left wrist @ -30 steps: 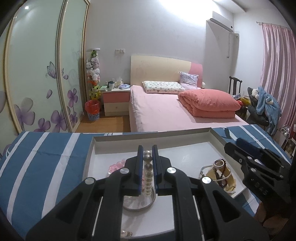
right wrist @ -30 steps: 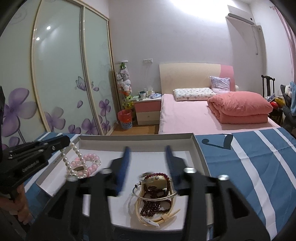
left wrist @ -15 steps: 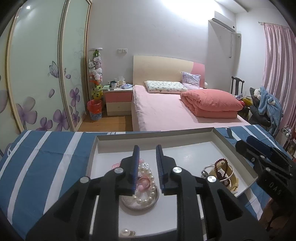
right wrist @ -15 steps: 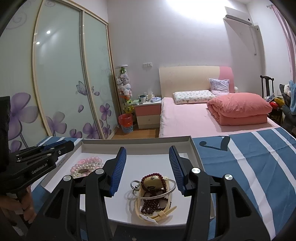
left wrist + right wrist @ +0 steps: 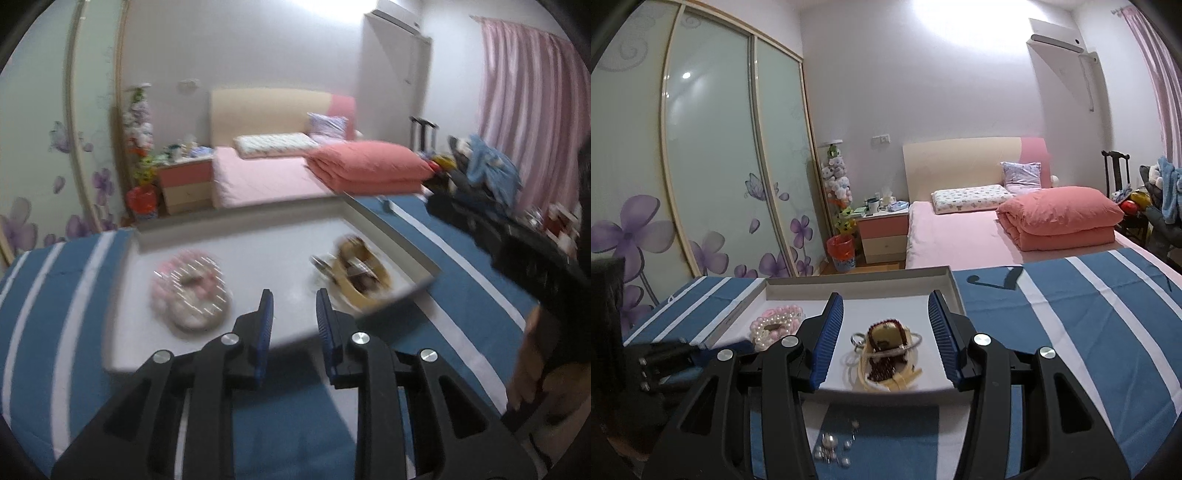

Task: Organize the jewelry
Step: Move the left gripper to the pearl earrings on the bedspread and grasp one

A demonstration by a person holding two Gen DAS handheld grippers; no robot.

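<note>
I see the pearl bracelets (image 5: 190, 291) coiled in the white tray (image 5: 391, 229), ahead-left of my left gripper (image 5: 291, 308), its jaws opening, empty. My right gripper (image 5: 886, 332) gapes empty before the beaded bundle (image 5: 886, 350).

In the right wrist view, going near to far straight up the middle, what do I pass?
Small loose silver pearl pieces on the blue cloth → yellowish bangle piled with dark red beads and a silver ring → grey far rim of the white tray → pink bed.
</note>
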